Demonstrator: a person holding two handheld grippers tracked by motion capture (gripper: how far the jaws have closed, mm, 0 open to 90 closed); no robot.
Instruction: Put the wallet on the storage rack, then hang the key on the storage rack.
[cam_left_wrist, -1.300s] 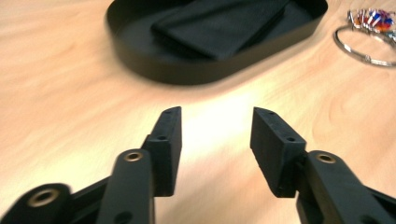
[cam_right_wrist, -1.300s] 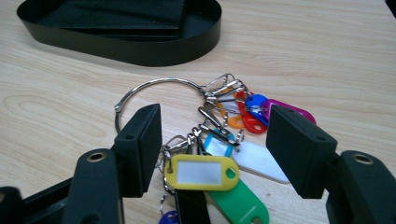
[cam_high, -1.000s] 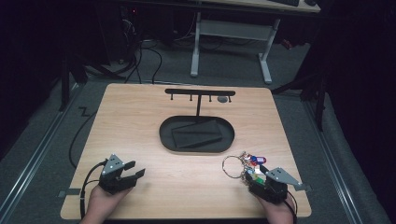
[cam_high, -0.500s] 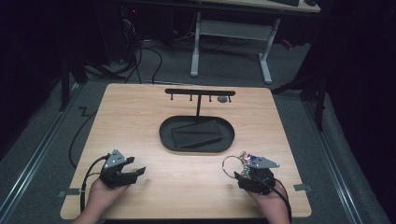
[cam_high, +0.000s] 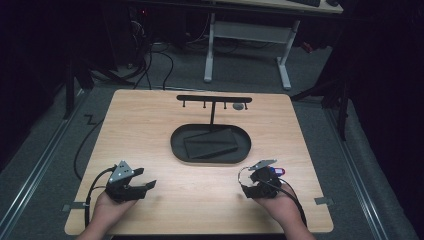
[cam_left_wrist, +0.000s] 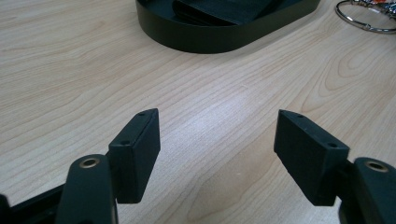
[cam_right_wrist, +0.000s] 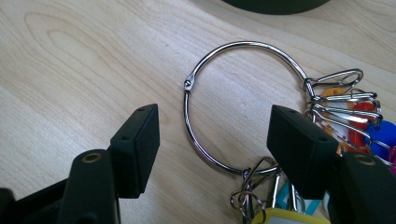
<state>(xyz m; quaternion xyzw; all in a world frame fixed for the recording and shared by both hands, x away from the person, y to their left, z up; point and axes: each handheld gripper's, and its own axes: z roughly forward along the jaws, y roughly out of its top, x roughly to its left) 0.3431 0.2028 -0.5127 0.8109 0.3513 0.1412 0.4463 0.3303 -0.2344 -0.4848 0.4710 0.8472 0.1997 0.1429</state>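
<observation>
Lying flat, key ring (cam_right_wrist: 243, 107) between open right gripper (cam_right_wrist: 212, 140) jaws, bare table (cam_high: 165, 125) around

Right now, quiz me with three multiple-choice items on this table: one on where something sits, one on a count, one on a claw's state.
1. Where does the big metal key ring lie?
A. on the bare table, by the right claw
B. inside the black oval tray
C. hung on the black rack

2. How many pegs hang under the rack's bar?
A. two
B. four
C. seven

3. How is the left claw?
A. shut on the ring
B. shut on nothing
C. open over bare wood

Key: A, the ring rests on wood between the right jaws; B, four pegs show in the high view; C, its jaws stand apart with nothing between.
</observation>
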